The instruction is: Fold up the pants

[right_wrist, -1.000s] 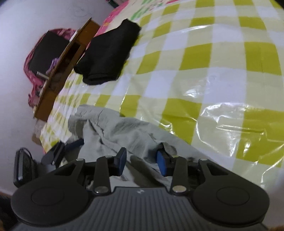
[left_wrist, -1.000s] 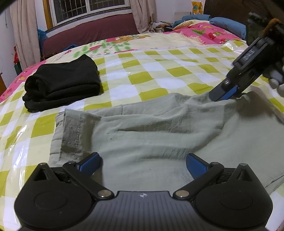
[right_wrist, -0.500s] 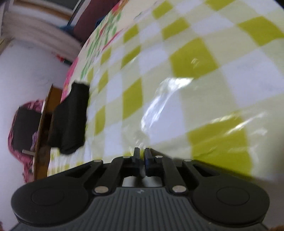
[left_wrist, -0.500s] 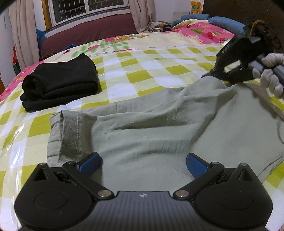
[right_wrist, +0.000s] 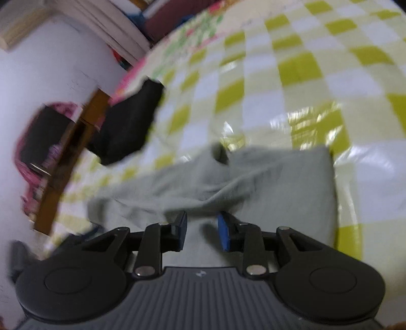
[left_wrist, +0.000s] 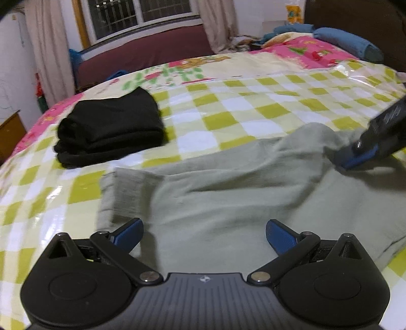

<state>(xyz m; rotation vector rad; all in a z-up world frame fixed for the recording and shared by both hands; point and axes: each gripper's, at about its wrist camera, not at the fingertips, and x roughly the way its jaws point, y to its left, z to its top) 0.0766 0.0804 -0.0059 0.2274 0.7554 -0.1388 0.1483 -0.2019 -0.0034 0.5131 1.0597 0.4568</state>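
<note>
The right claw [right_wrist: 201,234] has its blue pads a small way apart and parting, low over the grey-green pants [right_wrist: 266,187]; cloth shows behind the gap, but the pads do not press on it. From the left wrist view the same claw [left_wrist: 355,158] comes in at the right edge, its blue tip right at a raised ridge of the fabric; whether it touches there is blurred.

The left claw [left_wrist: 203,234] stands wide apart, one pad out to each side, just above the near part of the pants [left_wrist: 228,203], gripping nothing.

The pants lie spread across the bed [left_wrist: 241,111], on a glossy cover of yellow-green and white squares. One end, with a hem, lies toward the left in the left wrist view; the rest runs to the right under the right claw, with soft folds and wrinkles along the middle. In the right wrist view the far right edge of the cloth looks straight and squared off.

A folded black garment [left_wrist: 109,127] sits on the bed beyond the pants, well apart from them, toward the far left. Behind the bed are a window [left_wrist: 142,12] with curtains and a blue pillow [left_wrist: 347,43] at the far right.
</note>
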